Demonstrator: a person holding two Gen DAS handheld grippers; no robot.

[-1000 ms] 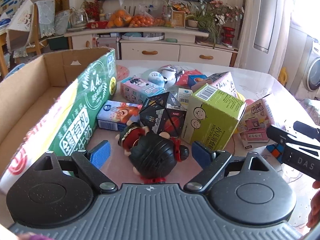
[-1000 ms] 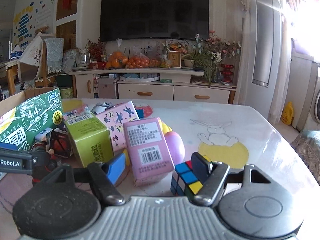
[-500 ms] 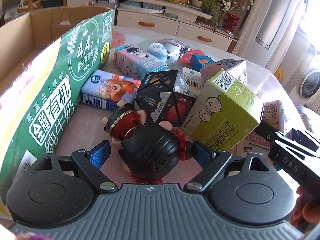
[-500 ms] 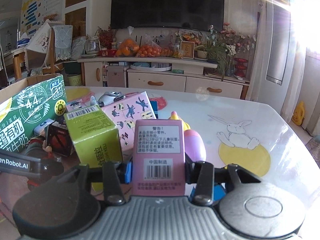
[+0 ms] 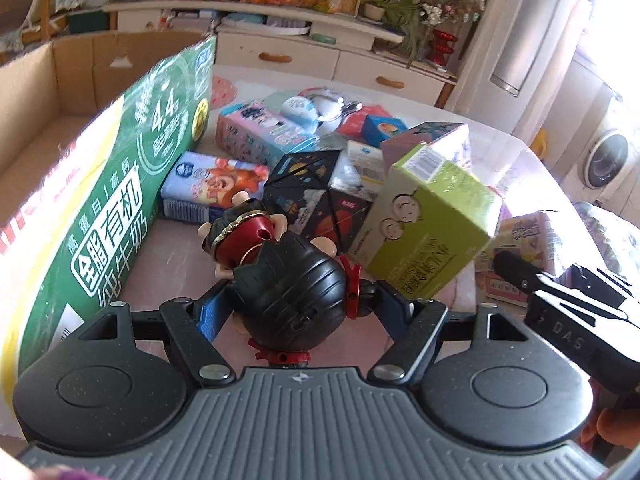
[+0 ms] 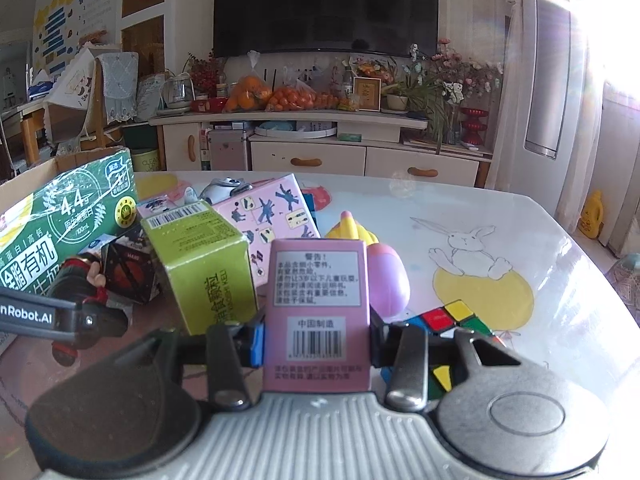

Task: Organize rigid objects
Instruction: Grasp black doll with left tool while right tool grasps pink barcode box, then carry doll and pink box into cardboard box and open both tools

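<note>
At the far left stood the open cardboard box (image 5: 48, 92), its green milk carton (image 5: 120, 200) leaning along the near wall. Just right of that carton, the left claw (image 5: 296, 312) was clenched on the black-haired figurine (image 5: 288, 296), the blue pads pressing either side of its round head; the doll's red body pointed away from the claw, along the fingers' line, toward the dark planet-print box (image 5: 316, 200). It lay on or just above the table (image 5: 172, 264); which, I could not tell. The cardboard box lay to that claw's left and slightly ahead, so the left hand was plainly the nearer one to it.

Further right sat the lime-green box (image 6: 200, 264), tilted against its neighbours. Right again, the right claw (image 6: 316, 340) gripped the pink box (image 6: 318, 312) upright, barcode facing the camera, its long axis vertical across the jaws. A puzzle cube (image 6: 448, 320) rested on the table just beside its right finger. For the pink box, the carry would likely run leftward across the whole pile.
</note>
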